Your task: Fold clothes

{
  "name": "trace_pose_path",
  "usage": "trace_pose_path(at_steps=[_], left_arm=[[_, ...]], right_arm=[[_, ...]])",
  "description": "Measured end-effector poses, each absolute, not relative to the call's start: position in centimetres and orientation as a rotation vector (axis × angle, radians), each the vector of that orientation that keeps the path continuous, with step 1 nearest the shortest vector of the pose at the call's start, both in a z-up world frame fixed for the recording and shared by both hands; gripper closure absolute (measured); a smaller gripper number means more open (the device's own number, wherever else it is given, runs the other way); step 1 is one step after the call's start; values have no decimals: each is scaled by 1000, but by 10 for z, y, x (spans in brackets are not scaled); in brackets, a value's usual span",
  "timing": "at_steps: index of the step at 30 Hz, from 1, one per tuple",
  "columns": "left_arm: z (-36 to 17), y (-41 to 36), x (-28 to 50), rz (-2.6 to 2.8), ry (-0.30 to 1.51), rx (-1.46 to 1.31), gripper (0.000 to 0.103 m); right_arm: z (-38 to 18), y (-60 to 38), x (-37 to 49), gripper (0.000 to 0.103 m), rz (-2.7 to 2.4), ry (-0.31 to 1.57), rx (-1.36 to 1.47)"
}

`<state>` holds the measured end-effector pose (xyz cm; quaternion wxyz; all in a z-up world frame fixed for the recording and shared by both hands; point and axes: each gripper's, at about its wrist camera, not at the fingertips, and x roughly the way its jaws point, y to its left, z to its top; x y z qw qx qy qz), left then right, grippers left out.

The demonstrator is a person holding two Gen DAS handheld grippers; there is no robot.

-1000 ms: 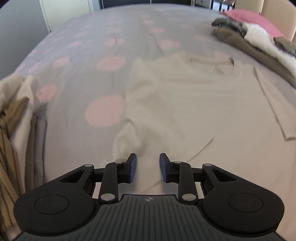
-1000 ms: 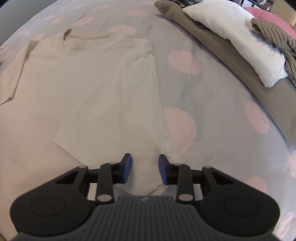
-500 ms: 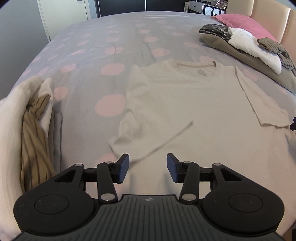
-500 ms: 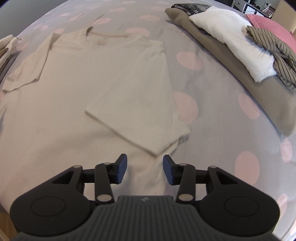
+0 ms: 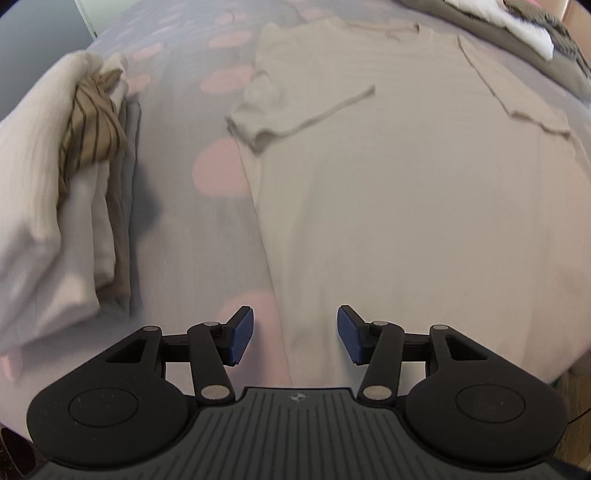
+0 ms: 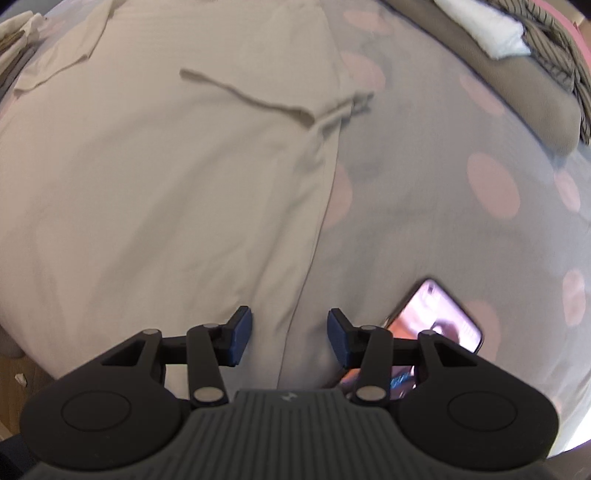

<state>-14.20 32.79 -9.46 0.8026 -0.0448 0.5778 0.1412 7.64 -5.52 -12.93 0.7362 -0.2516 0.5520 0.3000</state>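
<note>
The left gripper (image 5: 294, 334) hovers with its jaws wide apart and nothing between them, over the near left side edge of a beige T-shirt (image 5: 406, 192). The shirt lies flat on a grey bedspread (image 5: 192, 229) with pink dots, neck at the far end. Its left sleeve (image 5: 295, 107) is folded inward onto the chest. To the left, apart from the shirt, sits a stack of folded clothes (image 5: 66, 184). A loose pile of clothes (image 5: 517, 26) lies at the far right.

From the right wrist camera, the right gripper (image 6: 291, 336) is also wide open and empty, straddling the shirt's near right side edge. The T-shirt (image 6: 166, 184) fills the left of this view, with its right sleeve (image 6: 258, 85) folded in over the body. A lit phone (image 6: 439, 314) lies on the bedspread (image 6: 424, 206) just right of the gripper, near the shirt's edge. More clothes (image 6: 517, 55) lie far right.

Likely risks: closing on the bedspread along with the shirt would drag the cover and spoil the fold; grabbing the two sides at uneven heights would skew it; the right gripper could knock the phone; lifting fast could flip the sleeves back out.

Compared with half a second ago, both grippers have drawn back toward the near hem and opened wider. The sleeves lie as they did, and the phone has newly come into view.
</note>
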Motion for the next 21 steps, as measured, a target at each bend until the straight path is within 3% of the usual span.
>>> trace_pose_path(at_steps=[4,6,9,10,21], left_arm=[[-105,312,-155,290,1283,-53,56],[-104,310,-159,283,1290,-76,64],[-101,312,-162,263,1295,-139,92],[-99,310,-162,260,1294,-132,102],[-37,347,-165,320,1075,-240,103]], right_arm=[[-132,-62,62,58,675,1244,-536],[-131,-63,56,69,686,1256,-530],[-126,-61,46,101,704,1245,-550],[-124,-61,43,101,709,1235,-557],[-69,-68,72,102,707,1130,-393]])
